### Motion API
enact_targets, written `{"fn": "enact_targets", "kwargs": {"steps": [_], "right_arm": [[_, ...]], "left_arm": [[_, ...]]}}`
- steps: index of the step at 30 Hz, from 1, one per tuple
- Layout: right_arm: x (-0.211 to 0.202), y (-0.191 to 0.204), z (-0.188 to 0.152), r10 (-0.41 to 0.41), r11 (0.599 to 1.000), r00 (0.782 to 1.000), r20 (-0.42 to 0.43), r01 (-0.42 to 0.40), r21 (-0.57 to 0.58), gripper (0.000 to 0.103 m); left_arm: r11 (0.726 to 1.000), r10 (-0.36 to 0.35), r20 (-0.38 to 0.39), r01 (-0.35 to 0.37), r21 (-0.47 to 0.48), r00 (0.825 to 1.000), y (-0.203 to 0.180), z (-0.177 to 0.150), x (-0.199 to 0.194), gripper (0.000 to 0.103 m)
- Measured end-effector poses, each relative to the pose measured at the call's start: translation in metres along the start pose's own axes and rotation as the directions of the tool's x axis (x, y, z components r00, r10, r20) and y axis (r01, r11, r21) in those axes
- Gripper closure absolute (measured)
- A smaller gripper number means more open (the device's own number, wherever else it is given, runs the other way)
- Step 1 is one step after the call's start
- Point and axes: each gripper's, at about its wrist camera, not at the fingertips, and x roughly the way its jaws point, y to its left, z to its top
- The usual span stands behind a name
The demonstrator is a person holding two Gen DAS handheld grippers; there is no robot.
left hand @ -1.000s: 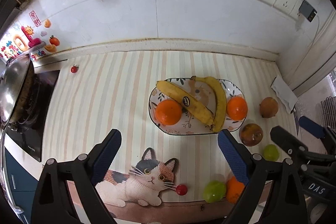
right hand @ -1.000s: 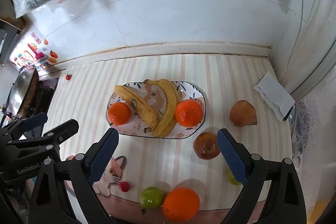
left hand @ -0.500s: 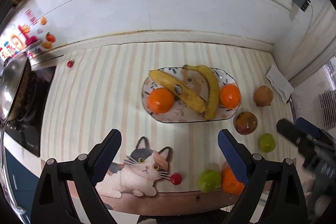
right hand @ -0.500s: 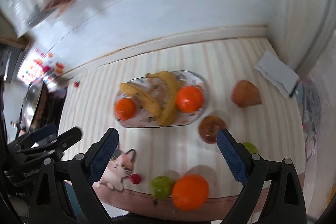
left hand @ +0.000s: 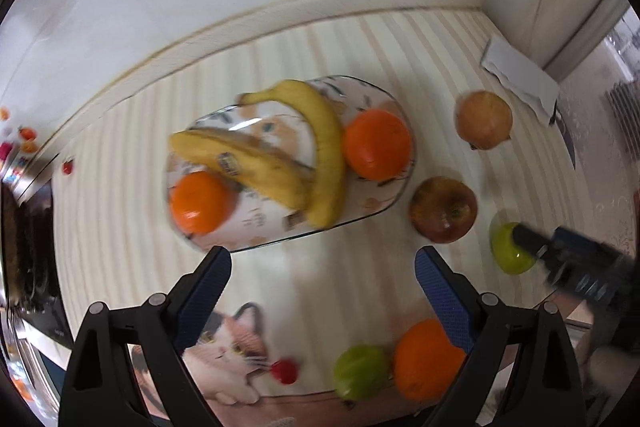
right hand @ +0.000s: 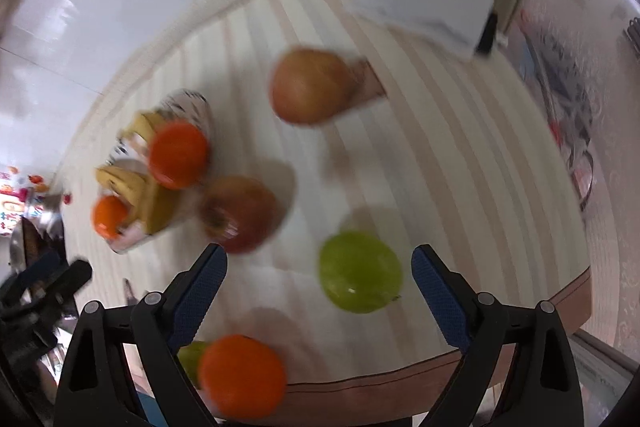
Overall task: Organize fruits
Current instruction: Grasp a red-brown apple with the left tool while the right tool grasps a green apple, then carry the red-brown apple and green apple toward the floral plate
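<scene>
A patterned plate [left hand: 376,203] holds two bananas [left hand: 320,147] and two oranges [left hand: 376,143]. Beside it on the striped counter lie a red apple [left hand: 444,209], a tan pomegranate [left hand: 484,119], a green fruit [left hand: 508,251], another green fruit [left hand: 360,371] and an orange [left hand: 424,359] near the front edge. My left gripper [left hand: 322,267] is open and empty, just in front of the plate. My right gripper [right hand: 320,267] is open and empty, with the green fruit [right hand: 360,271] between its fingers' line; the apple [right hand: 240,213] and pomegranate [right hand: 310,85] lie beyond.
A folded white paper [left hand: 520,75] lies at the back right corner. A stove with a pan [left hand: 24,247] is at the far left. A cherry tomato [left hand: 284,371] sits on the cat picture [left hand: 224,359]. The counter's front edge [right hand: 440,359] is close.
Both grippers moved right and closer to the counter. The right gripper swung toward the green fruit at the right, now large in its view. Both stayed open.
</scene>
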Motion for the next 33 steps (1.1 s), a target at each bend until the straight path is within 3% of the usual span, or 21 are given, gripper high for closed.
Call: {"fn": "enact_targets", "kwargs": {"steps": [2,6,9,15,16,18,22,25,33], "right_arm": [[0.014,-0.005,-0.004,0.002,1.0,1.0,-0.025,-0.002,0.001,0.021],[0.026,-0.011,-0.004,-0.05,0.998,0.999,-0.001,0.049,-0.035,0.023],[0.031,-0.015,-0.002,-0.069,0.996,0.998,-0.004,0.068,-0.066,0.04],[0.028,-0.033,-0.005,-0.027,0.998,0.999,-0.018,0.025,-0.06,0.041],[0.027,-0.036,-0.006,-0.026,0.998,0.999,-0.02,0.025,-0.059,0.041],[0.025,-0.042,-0.01,-0.019,0.998,1.0,-0.023,0.017,-0.053,0.041],[0.022,-0.051,-0.014,-0.002,0.999,1.0,-0.02,0.001,-0.038,0.041],[0.023,-0.049,-0.014,-0.007,0.999,1.0,-0.016,0.007,-0.04,0.041],[0.023,-0.045,-0.006,-0.017,0.998,0.999,-0.048,0.014,-0.06,0.041]], "left_arm": [[0.999,-0.034,-0.036,0.034,0.01,0.999,-0.016,0.009,0.014,0.009],[0.995,-0.091,-0.113,0.094,0.018,0.989,-0.041,0.025,0.039,0.009],[0.993,-0.106,-0.161,0.114,0.04,0.981,-0.061,0.035,0.058,0.009],[0.986,-0.093,-0.245,0.124,0.113,0.965,-0.098,0.042,0.093,0.012],[0.984,-0.096,-0.245,0.13,0.123,0.965,-0.104,0.041,0.096,0.017],[0.981,-0.078,-0.248,0.118,0.151,0.966,-0.112,0.04,0.1,0.038],[0.977,-0.027,-0.199,0.068,0.203,0.98,-0.127,0.043,0.098,0.038],[0.975,-0.006,-0.199,0.05,0.218,0.98,-0.134,0.05,0.101,0.037],[0.974,-0.053,-0.235,0.102,0.202,0.97,-0.129,0.048,0.107,0.038]]}}
